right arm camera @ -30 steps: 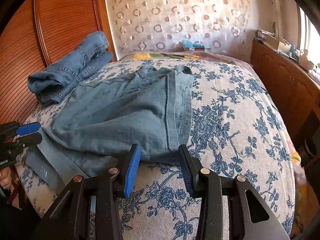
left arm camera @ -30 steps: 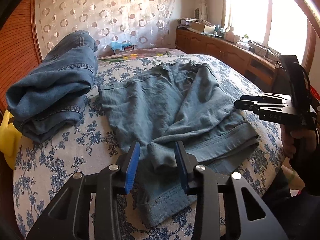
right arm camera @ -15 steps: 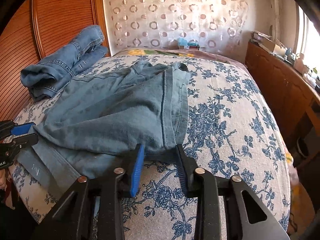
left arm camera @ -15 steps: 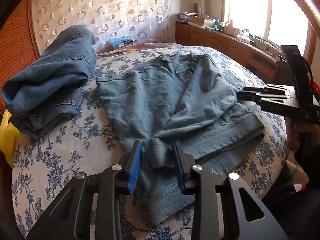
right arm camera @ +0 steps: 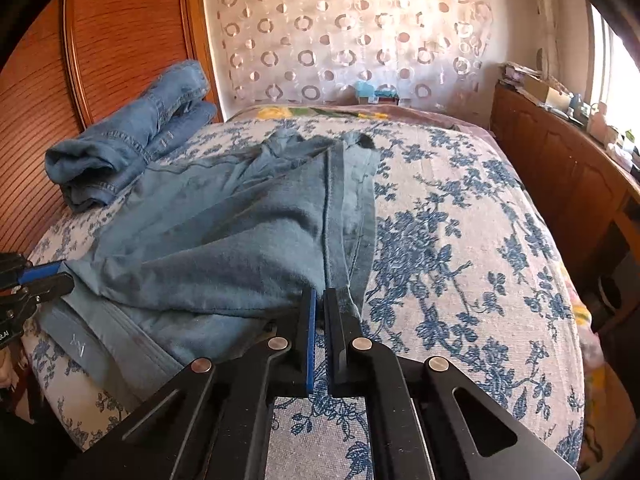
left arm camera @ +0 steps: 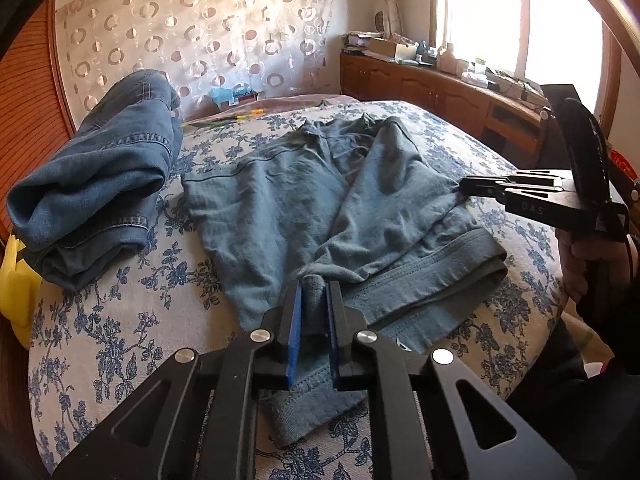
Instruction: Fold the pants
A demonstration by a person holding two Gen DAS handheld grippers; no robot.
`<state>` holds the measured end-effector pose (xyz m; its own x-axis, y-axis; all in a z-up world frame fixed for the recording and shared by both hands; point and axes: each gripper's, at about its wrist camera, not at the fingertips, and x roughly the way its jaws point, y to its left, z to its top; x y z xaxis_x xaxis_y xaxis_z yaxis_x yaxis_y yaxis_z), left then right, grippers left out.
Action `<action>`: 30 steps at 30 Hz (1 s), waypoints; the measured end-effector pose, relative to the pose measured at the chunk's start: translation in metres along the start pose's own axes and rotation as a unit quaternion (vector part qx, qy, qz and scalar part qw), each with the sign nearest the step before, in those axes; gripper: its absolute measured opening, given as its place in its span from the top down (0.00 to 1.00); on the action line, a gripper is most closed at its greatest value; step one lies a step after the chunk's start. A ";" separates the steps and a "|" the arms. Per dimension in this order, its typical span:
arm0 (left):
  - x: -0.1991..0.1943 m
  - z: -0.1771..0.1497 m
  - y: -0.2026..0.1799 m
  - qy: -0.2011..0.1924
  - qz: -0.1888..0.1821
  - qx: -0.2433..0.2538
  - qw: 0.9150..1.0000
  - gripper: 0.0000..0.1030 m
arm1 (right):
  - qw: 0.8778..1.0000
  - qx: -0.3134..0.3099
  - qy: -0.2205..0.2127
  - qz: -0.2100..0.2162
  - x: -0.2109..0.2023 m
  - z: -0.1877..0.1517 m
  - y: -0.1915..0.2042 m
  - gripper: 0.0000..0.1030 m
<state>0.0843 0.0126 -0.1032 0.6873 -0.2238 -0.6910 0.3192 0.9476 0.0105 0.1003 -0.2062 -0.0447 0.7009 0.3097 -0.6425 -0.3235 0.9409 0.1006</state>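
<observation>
Both jaws have come together since a second ago, when each pair stood apart around the cloth. The left hand-held gripper point(left arm camera: 314, 300) was spread around a raised bunch of fabric on the near side of the pants point(left arm camera: 320, 208); its jaws are closing now and the blue pads pinch that bunch between them. The right hand-held gripper point(right arm camera: 320, 300) has done the same at the other side: its pads are pressed together on the edge of the pants where the seam runs down to the near hem, and in the left wrist view its tips meet the cloth at the right-hand edge of the garment. Neither hand has shifted much in that time; only the jaws have changed. The pants lie on the bed point(right arm camera: 460, 240), across the blue-flowered spread, already doubled over roughly, with the wide waistband at the near edge. A second pair, folded jeans point(left arm camera: 92, 184), rests apart at the left side of the bed beside the wooden headboard point(right arm camera: 120, 40). By my reading, the grasp is now made at two points, so the reaching step looks finished and the next move is likely a lift to carry this near part over the rest. The risk is that the left pinch holds only a small pucker, which may slip once the cloth takes weight.
</observation>
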 end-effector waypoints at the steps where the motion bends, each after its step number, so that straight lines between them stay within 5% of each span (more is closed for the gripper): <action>1: -0.001 0.000 0.000 -0.001 0.000 -0.002 1.000 0.89 | 1.000 0.002 -0.003 0.002 -0.002 -0.001 -0.001 0.97; 17: -0.034 -0.007 -0.001 -0.029 -0.042 -0.036 0.998 0.91 | 0.997 -0.043 -0.066 0.011 -0.030 0.038 0.014 0.97; 30: -0.033 -0.030 0.022 -0.015 -0.022 -0.078 0.997 0.92 | 0.988 -0.117 -0.088 0.044 -0.005 0.082 0.059 0.97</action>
<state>0.0488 0.0476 -0.1014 0.6941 -0.2709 -0.6669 0.2458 0.9600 -0.1341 0.1297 -0.1408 0.0266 0.7565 0.4279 -0.4946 -0.5120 0.8580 -0.0408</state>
